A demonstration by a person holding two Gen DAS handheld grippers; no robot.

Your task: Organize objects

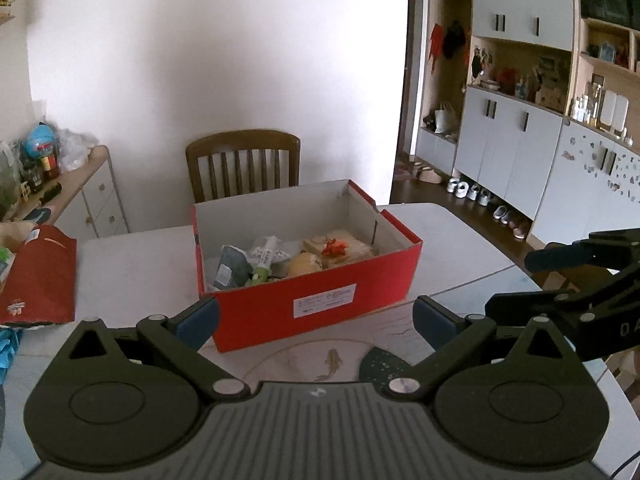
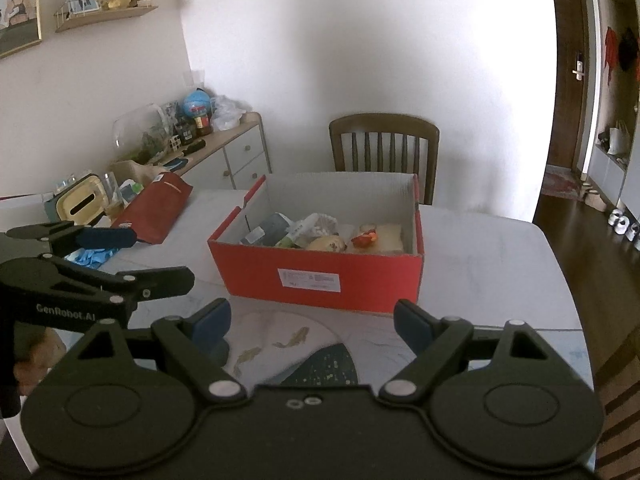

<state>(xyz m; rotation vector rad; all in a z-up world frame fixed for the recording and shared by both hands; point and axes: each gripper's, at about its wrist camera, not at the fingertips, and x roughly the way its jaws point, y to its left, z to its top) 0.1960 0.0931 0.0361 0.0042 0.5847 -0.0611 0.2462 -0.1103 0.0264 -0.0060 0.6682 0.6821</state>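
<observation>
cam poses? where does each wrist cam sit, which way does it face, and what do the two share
Left wrist: on the left gripper, low over the table, facing the red box and wooden chair; jaws open, right gripper at its right edge.
Right wrist: on the right gripper, same heading, from further right; jaws open, left gripper at its left edge.
Shared: red box, chair, table, red pouch, sideboard.

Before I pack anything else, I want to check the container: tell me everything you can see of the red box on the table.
The red box is an open, lidless cardboard shoebox, red outside and pale grey inside, with a white printed label on its near long side. It stands upright on the white table, just beyond a fish-patterned mat, in front of the wooden chair. Small items cover its floor, well below the rim. Neither gripper touches it.
</observation>
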